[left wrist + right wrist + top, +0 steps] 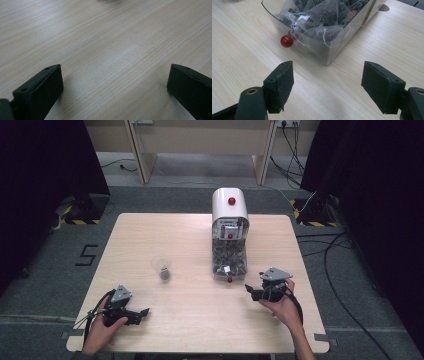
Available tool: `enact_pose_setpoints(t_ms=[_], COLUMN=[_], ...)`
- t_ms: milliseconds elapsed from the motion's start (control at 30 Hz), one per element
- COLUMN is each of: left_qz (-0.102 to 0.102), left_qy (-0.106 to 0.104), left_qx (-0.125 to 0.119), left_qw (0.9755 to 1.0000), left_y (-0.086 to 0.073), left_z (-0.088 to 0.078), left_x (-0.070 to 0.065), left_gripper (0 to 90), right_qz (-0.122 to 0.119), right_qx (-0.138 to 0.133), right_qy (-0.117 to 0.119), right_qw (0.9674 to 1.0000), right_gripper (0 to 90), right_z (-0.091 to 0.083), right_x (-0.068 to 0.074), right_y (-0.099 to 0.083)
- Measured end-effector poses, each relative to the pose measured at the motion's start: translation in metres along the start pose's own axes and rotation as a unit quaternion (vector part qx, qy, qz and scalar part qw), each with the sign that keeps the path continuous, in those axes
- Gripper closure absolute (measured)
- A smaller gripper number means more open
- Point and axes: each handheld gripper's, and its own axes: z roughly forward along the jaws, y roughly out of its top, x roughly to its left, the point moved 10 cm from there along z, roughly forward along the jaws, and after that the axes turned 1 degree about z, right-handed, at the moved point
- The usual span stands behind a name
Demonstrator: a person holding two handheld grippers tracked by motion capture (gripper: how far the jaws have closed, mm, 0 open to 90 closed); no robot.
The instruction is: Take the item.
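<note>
Near drawer [329, 47] | right tongs [328, 85] wide, empty | left tongs [115, 87] wide, empty

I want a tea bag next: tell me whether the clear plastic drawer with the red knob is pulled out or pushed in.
Pulled out. The clear plastic drawer lies open-topped on the table, heaped mesh tea bags exposed, its red knob facing the open right gripper.

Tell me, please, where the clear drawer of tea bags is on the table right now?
In the high view the clear drawer stands pulled out from the white dispenser, right of the glass cup; the open right gripper sits just beside its front.
</note>
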Motion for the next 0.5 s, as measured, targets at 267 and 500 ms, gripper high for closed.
enact_pose_setpoints(t_ms=[267, 500], left_qz=[0.0, 0.0], left_qy=[0.0, 0.0], left_qx=[0.0, 0.0], left_qw=[1.0, 1.0], left_y=[0.0, 0.0], left_z=[0.0, 0.0], left_x=[0.0, 0.0], left_gripper=[0.0, 0.0], right_qz=[0.001, 0.003], right_qx=[0.009, 0.01], right_qy=[0.002, 0.002], right_qw=[1.0, 0.9999], right_gripper=[26.6, 26.6], right_z=[-0.002, -0.007], right_x=[0.003, 0.003], right_y=[-0.012, -0.023])
